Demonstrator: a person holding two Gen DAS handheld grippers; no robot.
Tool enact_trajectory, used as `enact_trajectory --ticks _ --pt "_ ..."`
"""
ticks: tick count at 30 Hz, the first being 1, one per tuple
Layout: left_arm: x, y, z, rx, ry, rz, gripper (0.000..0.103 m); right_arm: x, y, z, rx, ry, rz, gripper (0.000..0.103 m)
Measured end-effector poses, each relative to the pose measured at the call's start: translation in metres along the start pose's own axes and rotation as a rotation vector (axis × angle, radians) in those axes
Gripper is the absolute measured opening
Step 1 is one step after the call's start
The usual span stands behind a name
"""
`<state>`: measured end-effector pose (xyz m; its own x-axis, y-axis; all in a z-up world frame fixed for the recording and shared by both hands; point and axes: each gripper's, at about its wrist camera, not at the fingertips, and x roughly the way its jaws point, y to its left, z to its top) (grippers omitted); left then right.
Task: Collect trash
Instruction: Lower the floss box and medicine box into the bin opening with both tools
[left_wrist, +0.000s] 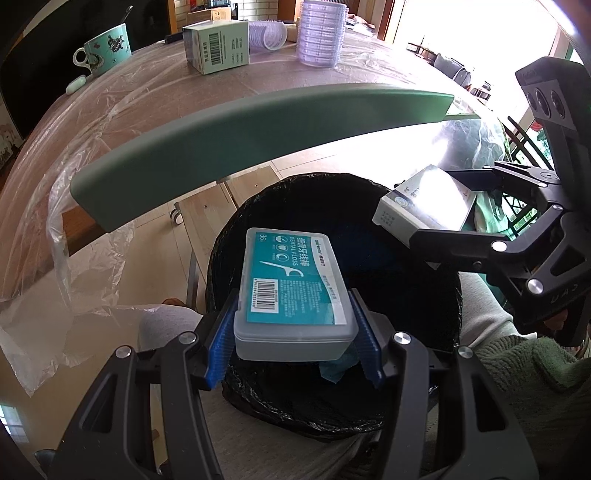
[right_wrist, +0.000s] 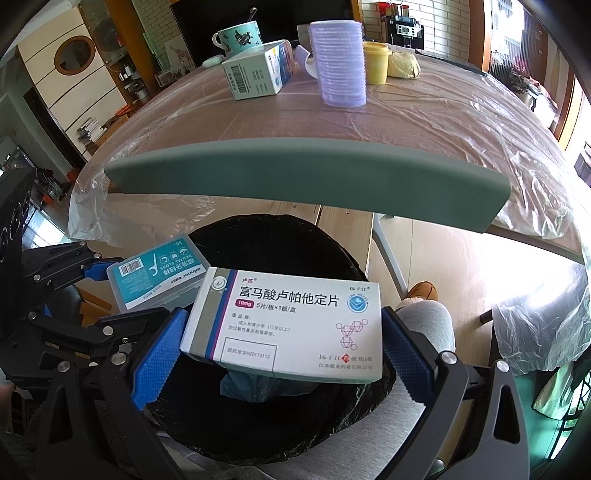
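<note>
**Holding two boxes over the lined bin**

Gripping the dental floss box (left_wrist: 293, 291), your left gripper (left_wrist: 293, 341) has its blue pads pressed against both long sides, label up, directly above the black-lined trash bin (left_wrist: 406, 295). Your right gripper (right_wrist: 280, 347) clamps the white medicine carton (right_wrist: 286, 325) the same way, just beside the floss box and also over the bin's mouth. Something bluish lies at the bottom of the bin, possibly crumpled paper; the view is too dark to say. A grey-green chair back (right_wrist: 306, 181) stands beyond the bin. Behind it, on the plastic-covered table (right_wrist: 424, 118), sit another carton (right_wrist: 258, 72), a stack of clear lids (right_wrist: 341, 62) and a patterned mug (right_wrist: 238, 37).
</note>
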<state>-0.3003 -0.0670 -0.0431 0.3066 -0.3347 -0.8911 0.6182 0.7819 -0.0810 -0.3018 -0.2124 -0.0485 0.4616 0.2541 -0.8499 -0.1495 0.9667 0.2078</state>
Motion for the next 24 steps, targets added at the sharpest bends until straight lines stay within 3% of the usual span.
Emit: enact_trajectory --ticks 24 --pt "0.019 0.001 0.001 0.015 0.046 0.024 0.057 0.019 0.0 0.001 0.01 0.042 -0.013 0.098"
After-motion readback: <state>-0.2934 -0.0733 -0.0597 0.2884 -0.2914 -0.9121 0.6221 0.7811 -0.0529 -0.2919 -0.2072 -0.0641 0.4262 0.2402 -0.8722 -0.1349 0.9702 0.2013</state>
